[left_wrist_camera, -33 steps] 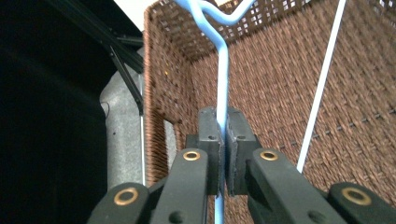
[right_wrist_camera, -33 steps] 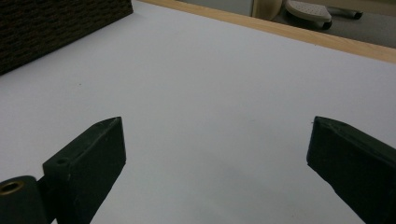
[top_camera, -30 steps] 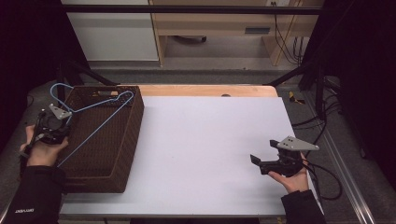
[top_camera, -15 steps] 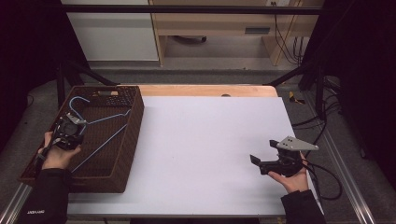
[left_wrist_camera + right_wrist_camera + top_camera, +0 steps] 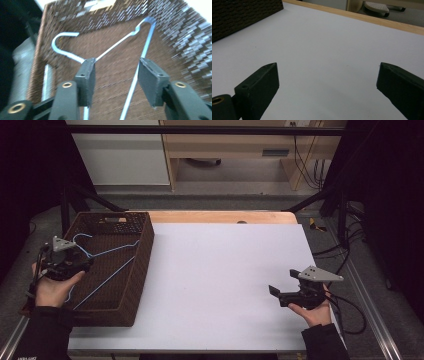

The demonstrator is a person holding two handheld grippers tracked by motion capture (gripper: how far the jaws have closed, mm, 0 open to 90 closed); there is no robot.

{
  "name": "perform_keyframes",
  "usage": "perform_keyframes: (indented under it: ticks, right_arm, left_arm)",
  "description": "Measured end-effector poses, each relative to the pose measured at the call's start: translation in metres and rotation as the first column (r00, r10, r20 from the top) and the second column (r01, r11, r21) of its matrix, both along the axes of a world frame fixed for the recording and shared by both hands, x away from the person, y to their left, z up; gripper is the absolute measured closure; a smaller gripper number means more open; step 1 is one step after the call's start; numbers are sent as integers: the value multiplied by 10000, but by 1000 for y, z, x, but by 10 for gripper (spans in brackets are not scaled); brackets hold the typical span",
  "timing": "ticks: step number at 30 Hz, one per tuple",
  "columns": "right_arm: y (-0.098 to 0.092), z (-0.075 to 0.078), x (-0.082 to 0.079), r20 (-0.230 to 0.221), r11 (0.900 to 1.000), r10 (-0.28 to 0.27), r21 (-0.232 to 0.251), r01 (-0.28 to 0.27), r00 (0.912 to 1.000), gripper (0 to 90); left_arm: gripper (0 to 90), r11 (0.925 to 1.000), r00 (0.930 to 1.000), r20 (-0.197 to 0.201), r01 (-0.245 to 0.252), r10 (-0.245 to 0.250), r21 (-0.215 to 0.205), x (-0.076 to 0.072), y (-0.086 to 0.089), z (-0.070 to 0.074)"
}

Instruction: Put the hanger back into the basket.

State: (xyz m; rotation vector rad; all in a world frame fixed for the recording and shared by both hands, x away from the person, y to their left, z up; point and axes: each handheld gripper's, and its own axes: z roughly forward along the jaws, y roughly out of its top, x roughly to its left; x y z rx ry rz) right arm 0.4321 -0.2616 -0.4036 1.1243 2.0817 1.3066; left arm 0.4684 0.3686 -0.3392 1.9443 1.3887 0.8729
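A blue wire hanger [image 5: 116,249] lies inside the brown wicker basket [image 5: 145,265] at the table's left end. My left gripper [image 5: 80,264] hovers over the basket's left side, pointing into it. In the left gripper view the hanger [image 5: 113,46] rests on the basket floor [image 5: 112,75] beyond the left gripper [image 5: 117,65]. Its jaws have just been opening and stand apart, with no pad pressing on the wire. My right gripper [image 5: 274,291] is held low over the white tabletop at the right, open. The right gripper [image 5: 325,67] has nothing between its jaws.
The white tabletop [image 5: 225,270] stretches between the basket and my right hand, with a wooden edge [image 5: 220,216] at the back. The basket's dark wall [image 5: 237,17] sits far off in the right gripper view. Cables [image 5: 350,310] trail at the table's right side.
The left gripper carried the hanger rightward and down into the basket, then its jaws opened and let the hanger go. The right gripper stayed still.
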Motion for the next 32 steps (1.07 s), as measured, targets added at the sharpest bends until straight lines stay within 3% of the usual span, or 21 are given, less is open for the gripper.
perform_keyframes:
  ticks: [3, 7, 9, 12, 14, 16, 18, 21, 24, 26, 30, 32]
  right_arm:
    - [0, 1, -1, 7, 10000, -23, 71, 23, 10000, 48]
    - [0, 1, -1, 31, 10000, 4, 84, -4, 10000, 46]
    - [-1, 1, -1, 85, 9999, 23, 108, -24, 10000, 46]
    - [-1, 1, -1, 156, 9999, 11, 168, -13, 9999, 45]
    - [-1, 2, -2, 142, 9997, -19, 229, 15, 9999, 45]
    - [-2, 2, -2, 197, 9998, -18, 203, 14, 9998, 44]
    - [-2, 2, -2, 183, 9997, -20, 228, 15, 9998, 43]
    - [-2, 2, -2, 232, 9997, 6, 241, -12, 9997, 43]
    - [-3, 3, -3, 240, 9996, 9, 291, -16, 9997, 42]
    - [-3, 3, -3, 265, 9996, 17, 294, -24, 9996, 42]
    - [-3, 3, -4, 320, 9994, 35, 341, -46, 9995, 42]
    - [-4, 3, -4, 354, 9994, 58, 349, -70, 9994, 42]
  left_arm:
    - [401, 9970, 9953, 691, 702, -678, -328, -13, -14, 4]
    - [334, 9834, 9805, 1438, 1492, -1337, -1029, -26, -35, 6]
    - [298, 9705, 9699, 1745, 1952, -1696, -1417, -31, -46, 7]
    - [256, 9485, 9478, 2170, 2714, -2338, -1636, -39, -64, 7]
    - [246, 9238, 9268, 2357, 3374, -2924, -1808, -45, -79, 5]
    - [221, 9106, 9122, 2481, 3736, -3261, -1768, -49, -90, 3]
    - [195, 8911, 8958, 2576, 4139, -3623, -1862, -54, -104, -1]
    - [134, 8773, 8840, 2543, 4426, -3922, -1855, -58, -120, -8]
    - [95, 8579, 8685, 2426, 4789, -4322, -1860, -61, -137, -17]
    - [88, 8439, 8618, 2289, 4969, -4527, -2021, -62, -145, -22]
    - [85, 8348, 8585, 2120, 5071, -4670, -2147, -62, -154, -31]
    - [88, 8317, 8602, 2103, 5054, -4646, -2298, -61, -155, -34]
